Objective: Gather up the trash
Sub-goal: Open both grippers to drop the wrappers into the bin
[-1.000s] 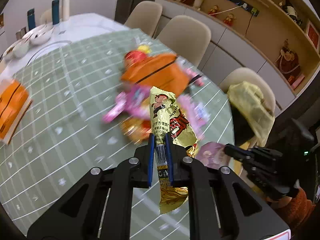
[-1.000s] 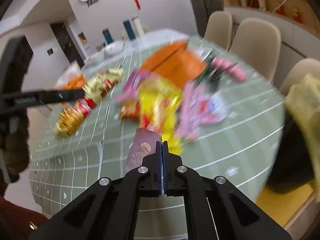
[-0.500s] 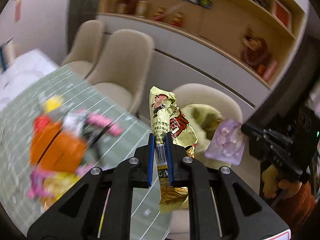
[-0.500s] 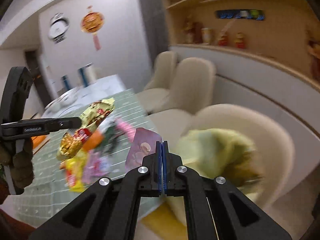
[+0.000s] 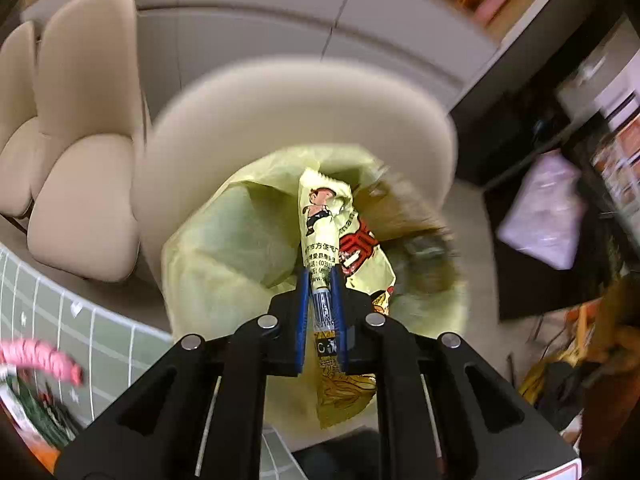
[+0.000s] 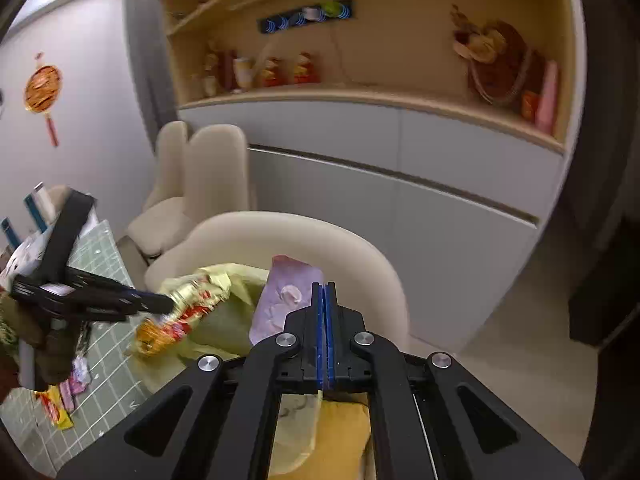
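Note:
My left gripper [image 5: 320, 280] is shut on a yellow snack wrapper [image 5: 326, 216] with a cartoon figure and holds it over the open mouth of a yellow-green trash bag [image 5: 224, 256] that sits on a beige chair [image 5: 280, 96]. In the right wrist view the left gripper [image 6: 160, 305] and the wrapper [image 6: 188, 308] hang above the bag [image 6: 240, 280]. My right gripper [image 6: 324, 286] is shut on a pale purple wrapper [image 6: 288, 300], just right of the bag. The purple wrapper [image 5: 540, 216] shows blurred in the left wrist view.
The green gridded table [image 6: 104, 364] lies to the left with several wrappers [image 6: 64, 400] near its edge; its edge [image 5: 60, 320] and a pink wrapper [image 5: 40, 360] show in the left wrist view. More beige chairs [image 6: 200, 184] and a shelf cabinet [image 6: 400, 148] stand behind.
Both grippers have swung from over the table to the chair, each carrying its wrapper. The left gripper now holds its wrapper over the bag's mouth.

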Demonstrator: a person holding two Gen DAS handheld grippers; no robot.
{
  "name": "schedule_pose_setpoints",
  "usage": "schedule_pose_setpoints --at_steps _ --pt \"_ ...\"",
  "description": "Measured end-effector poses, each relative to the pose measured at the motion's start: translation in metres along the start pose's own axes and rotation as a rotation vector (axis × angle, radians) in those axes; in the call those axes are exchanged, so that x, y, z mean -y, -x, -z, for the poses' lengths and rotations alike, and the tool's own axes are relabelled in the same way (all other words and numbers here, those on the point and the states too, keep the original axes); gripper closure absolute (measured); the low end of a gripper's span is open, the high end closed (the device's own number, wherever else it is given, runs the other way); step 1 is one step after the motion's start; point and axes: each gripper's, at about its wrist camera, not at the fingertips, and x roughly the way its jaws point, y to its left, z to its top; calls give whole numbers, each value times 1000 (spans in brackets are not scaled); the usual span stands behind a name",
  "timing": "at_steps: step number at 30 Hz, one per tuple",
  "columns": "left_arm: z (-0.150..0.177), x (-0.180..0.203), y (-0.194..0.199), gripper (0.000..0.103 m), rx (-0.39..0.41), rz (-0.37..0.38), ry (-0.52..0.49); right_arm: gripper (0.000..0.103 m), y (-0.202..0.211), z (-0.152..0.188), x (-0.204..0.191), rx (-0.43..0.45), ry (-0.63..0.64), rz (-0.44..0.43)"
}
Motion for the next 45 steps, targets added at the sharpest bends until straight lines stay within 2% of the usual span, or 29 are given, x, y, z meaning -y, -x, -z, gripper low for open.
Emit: schedule_pose_setpoints --at_steps 1,3,7,10,15,19,21,24,27,31,34,38,40,41,42,45 --pt "-7 3 -15 92 -31 -16 -18 99 -2 2 2 -9 4 15" --pt "-16 4 -28 92 -44 -11 -26 99 -8 3 5 -26 5 26" --pt "-27 -2 -22 69 17 73 5 99 -21 6 0 -51 5 29" --pt "-26 -14 -4 68 80 90 46 99 -34 6 -13 -63 13 4" --pt "0 -40 41 68 200 46 119 99 -59 1 -50 -66 39 -88" --pt "26 -58 58 68 236 17 193 99 -78 -4 -85 -83 94 -180" --pt "31 -59 62 68 242 9 220 99 -97 -3 -104 -146 137 -225" --pt "51 -66 76 68 247 6 260 99 -129 11 -119 -272 191 -229" --pt "70 -63 86 68 252 -2 262 99 -151 31 -123 -379 254 -175" --pt "87 -52 90 68 267 -38 234 99 -159 40 -110 -429 259 -113" --pt "99 -52 87 68 253 -30 255 99 -152 40 -103 -416 228 -131" --pt "117 -53 89 68 269 -47 276 97 -126 34 -99 -341 190 -166" --pt "129 -53 94 68 289 -65 289 87 -110 34 -98 -300 197 -152" --pt "132 -52 97 68 298 -76 294 74 -100 35 -97 -281 194 -155" --pt "137 -51 100 68 308 -91 300 67 -91 36 -96 -266 186 -164" --pt "160 -51 114 68 336 -145 343 67 -68 40 -96 -231 171 -168"
